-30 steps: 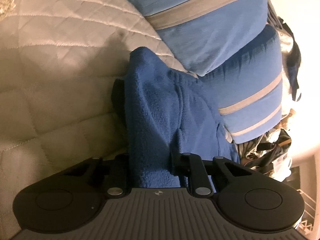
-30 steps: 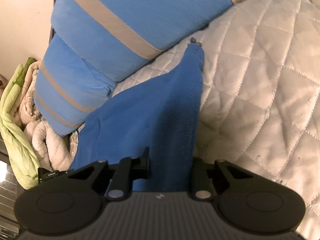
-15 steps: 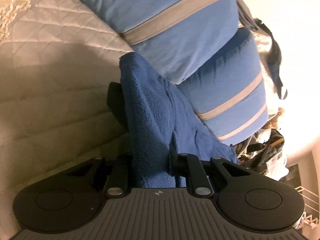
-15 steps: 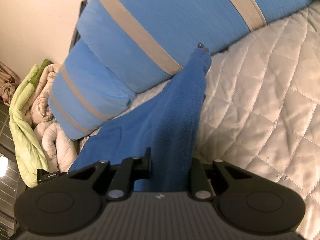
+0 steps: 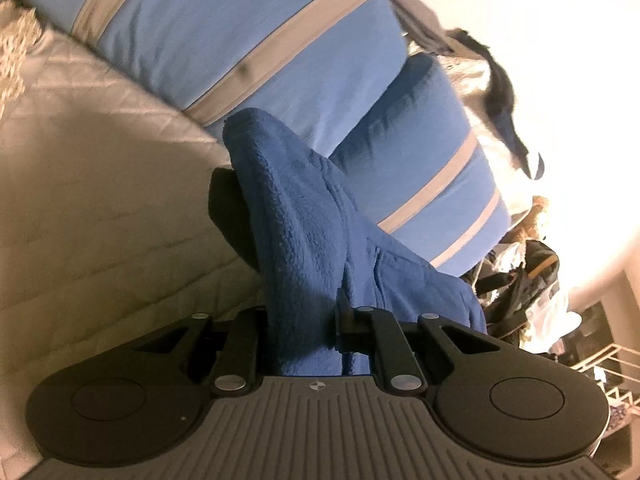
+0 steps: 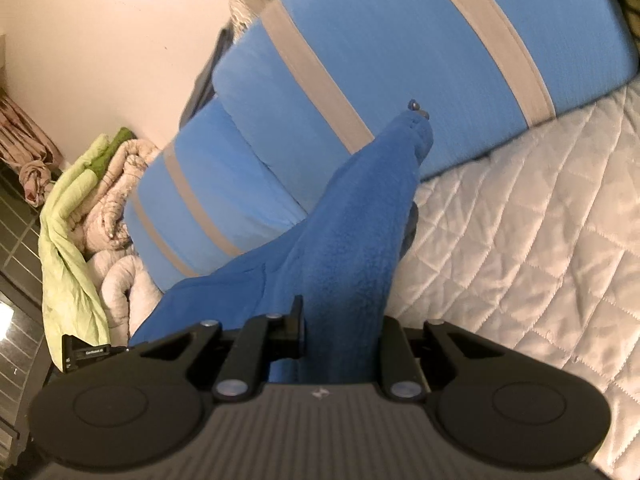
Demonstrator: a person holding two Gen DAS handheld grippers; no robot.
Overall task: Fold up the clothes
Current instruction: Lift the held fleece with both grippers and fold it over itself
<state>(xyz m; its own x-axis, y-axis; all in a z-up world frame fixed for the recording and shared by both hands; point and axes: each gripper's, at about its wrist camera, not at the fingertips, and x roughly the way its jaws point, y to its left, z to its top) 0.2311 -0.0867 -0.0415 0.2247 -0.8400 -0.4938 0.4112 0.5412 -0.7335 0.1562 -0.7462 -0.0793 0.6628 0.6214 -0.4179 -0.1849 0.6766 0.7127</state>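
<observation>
A dark blue fleece garment [image 5: 296,208] hangs stretched away from my left gripper [image 5: 300,320], which is shut on a bunched edge of it. In the right wrist view the same fleece [image 6: 352,220] runs up from my right gripper [image 6: 340,324], also shut on its cloth. A small dark zipper pull [image 6: 418,108] shows at its far tip. The garment is lifted off the quilted bedspread [image 6: 520,220] and casts a shadow on it. The cloth hides the pads of both grippers.
Two blue pillows with grey stripes [image 5: 248,32] [image 6: 400,40] lie behind the garment at the head of the bed. A heap of green and beige bedding [image 6: 68,220] sits beyond the bed's edge, and dark clutter [image 5: 520,272] lies at the other side.
Both grippers have risen with the fleece, which now hangs higher above the bedspread. The pillows fill more of both views, and both views have tilted slightly.
</observation>
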